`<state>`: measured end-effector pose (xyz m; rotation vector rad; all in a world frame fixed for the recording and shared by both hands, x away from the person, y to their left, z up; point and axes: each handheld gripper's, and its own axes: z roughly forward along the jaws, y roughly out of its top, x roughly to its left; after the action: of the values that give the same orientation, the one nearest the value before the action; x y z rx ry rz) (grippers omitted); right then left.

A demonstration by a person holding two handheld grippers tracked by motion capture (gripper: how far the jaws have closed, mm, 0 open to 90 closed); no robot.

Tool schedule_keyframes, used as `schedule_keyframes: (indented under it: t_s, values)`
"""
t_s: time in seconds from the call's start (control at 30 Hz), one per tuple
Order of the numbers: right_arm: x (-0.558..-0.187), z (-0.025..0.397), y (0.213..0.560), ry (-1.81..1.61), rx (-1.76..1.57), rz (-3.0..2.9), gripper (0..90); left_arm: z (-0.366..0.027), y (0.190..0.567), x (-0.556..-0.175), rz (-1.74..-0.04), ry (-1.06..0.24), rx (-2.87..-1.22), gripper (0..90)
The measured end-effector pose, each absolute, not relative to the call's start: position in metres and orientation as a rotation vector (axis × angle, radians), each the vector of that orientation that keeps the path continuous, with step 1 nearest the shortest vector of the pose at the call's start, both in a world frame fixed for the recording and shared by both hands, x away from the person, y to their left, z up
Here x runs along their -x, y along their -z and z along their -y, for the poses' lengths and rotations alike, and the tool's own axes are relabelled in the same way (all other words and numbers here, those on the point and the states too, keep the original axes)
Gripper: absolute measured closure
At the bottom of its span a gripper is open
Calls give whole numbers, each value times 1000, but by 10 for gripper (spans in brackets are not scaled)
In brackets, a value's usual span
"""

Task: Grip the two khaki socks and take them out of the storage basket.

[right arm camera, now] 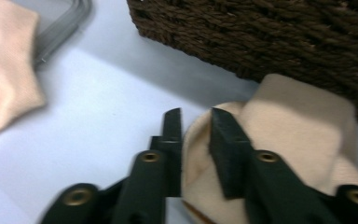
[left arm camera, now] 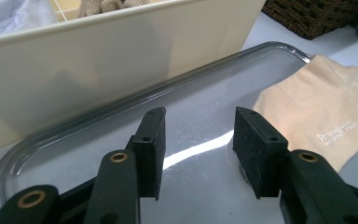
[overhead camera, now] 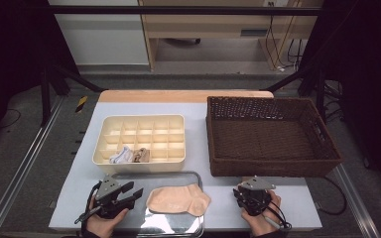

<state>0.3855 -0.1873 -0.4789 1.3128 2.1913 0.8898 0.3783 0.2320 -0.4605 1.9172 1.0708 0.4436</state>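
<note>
A flat peach sock (overhead camera: 178,199) lies on the right half of a metal tray (overhead camera: 129,174) at the table's front. My left gripper (overhead camera: 135,192) hovers low over the tray's bare left half, open, with the sock (left arm camera: 317,102) just to the right of its fingertips (left arm camera: 151,135). My right gripper (overhead camera: 252,188) sits in front of the wicker basket (overhead camera: 273,166). It is shut on a fold of a second, bunched cream sock (right arm camera: 298,121) that rests on the table against the basket wall (right arm camera: 261,37).
A cream divided organiser box (overhead camera: 144,161) stands behind the tray, holding a white sock (overhead camera: 121,156) and a tan sock (overhead camera: 141,155) in its front cells. Its front wall (left arm camera: 98,60) rises close beyond the tray rim (left arm camera: 121,105). The large brown basket looks bare inside.
</note>
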Motion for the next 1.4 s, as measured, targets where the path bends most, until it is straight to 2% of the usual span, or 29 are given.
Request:
schedule_keyframes:
  t_s: [0.03,0.27,0.43,0.73,0.8,0.93,1.17,1.4]
  values:
    - [-386,188,476,-881,-1327,-2176,885,-232,460,-378,-1073,-444,-1916,538]
    - [-382,181,458,-1082,-1277,-2140,892,-233,459,-379,-1073,-450,-1911,538]
    - [-376,150,452,-1362,-1160,-2225,890,-234,458,-379,-1076,-453,-1901,538]
    - [-375,118,467,-1403,-1121,-2357,881,-235,455,-379,-1076,-455,-1888,538]
    - [-376,114,472,-1392,-1118,-2382,819,-234,452,-379,-1067,-453,-1882,537]
    - [-376,121,466,-1451,-1113,-2322,743,-232,441,-378,-1043,-458,-1865,529]
    - [-378,145,453,-1468,-1145,-2222,725,-216,423,-376,-989,-454,-1867,520]
    - [-386,188,455,-1343,-1246,-2124,702,-178,404,-377,-901,-454,-1882,509]
